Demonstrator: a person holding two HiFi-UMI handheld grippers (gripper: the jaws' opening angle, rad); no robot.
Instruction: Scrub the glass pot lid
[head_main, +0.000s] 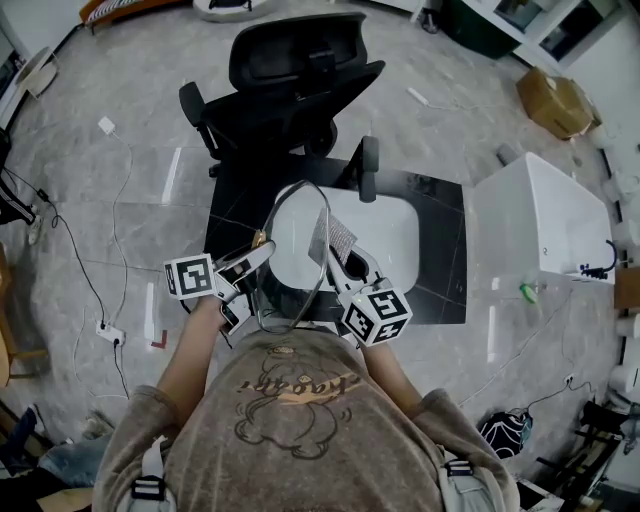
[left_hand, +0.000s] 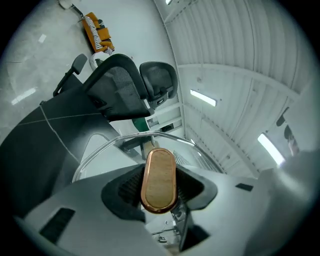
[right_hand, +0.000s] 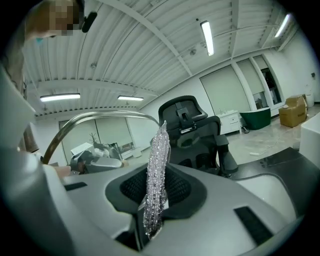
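wooden lid knob (left_hand: 159, 176) in left tool (left_hand: 159, 190)

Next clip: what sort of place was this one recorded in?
Probably an office or lab workspace, not a home kitchen: a black office chair, a power strip lying on the polished floor, and ceiling strip lights in the right gripper view.

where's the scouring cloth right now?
The scouring cloth stands upright, clamped in the right gripper; in the head view, at the right edge of the glass lid, over the white basin.
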